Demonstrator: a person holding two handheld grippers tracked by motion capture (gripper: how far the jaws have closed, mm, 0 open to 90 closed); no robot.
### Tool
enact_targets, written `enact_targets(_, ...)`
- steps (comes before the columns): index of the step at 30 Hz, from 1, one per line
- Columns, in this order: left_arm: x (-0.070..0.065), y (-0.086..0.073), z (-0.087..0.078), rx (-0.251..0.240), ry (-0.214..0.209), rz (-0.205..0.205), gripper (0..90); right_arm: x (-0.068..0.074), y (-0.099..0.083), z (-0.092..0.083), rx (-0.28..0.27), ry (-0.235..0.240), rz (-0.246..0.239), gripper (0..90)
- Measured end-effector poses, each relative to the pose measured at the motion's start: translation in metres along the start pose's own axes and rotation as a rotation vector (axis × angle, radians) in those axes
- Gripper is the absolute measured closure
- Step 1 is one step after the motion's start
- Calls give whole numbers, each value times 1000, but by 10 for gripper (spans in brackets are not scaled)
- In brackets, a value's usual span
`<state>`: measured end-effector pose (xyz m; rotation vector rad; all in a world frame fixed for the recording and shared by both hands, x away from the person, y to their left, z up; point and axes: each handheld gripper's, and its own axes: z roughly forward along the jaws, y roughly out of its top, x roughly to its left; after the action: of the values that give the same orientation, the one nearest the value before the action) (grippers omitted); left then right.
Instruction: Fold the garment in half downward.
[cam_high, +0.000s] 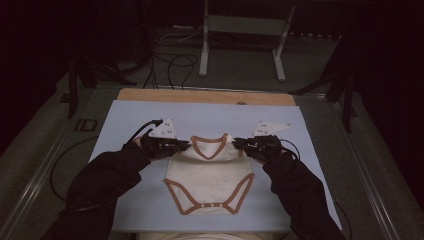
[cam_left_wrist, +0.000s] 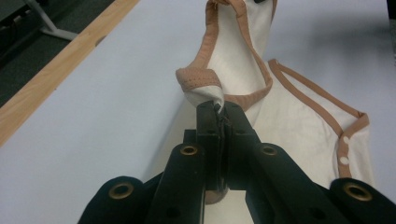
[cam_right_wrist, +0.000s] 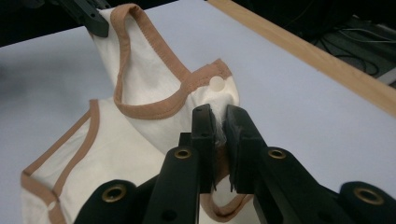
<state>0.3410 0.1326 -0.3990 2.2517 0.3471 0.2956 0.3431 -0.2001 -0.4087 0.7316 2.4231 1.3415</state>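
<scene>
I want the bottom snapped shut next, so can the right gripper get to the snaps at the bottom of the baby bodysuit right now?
Probably not yet: the right gripper is shut on a shoulder of the bodysuit. The path to the snaps looks free.

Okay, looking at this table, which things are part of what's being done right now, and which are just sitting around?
In use:
- baby bodysuit, cream with brown trim
- left gripper, shut on one shoulder
- right gripper, shut on the other shoulder
- blue mat under the bodysuit

Just around:
- wooden board behind the mat
- white stand on the floor
- floor cables
</scene>
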Motion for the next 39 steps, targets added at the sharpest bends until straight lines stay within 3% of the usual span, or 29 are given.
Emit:
enact_targets(10,-16,-17,8,13,-33,-8,879,11,-21,1,20,33,20,829)
enact_targets(14,-26,-23,13,28,-46,9,879,16,-31,2,37,48,25,829)
enact_targets(21,-34,-36,19,36,-72,-9,879,21,-48,3,57,74,51,829)
enact_targets(31,-50,-47,21,45,-95,-1,879,36,-65,5,98,104,48,828)
enact_targets(39,-65,-58,23,46,-99,5,878,47,-70,0,102,94,31,828)
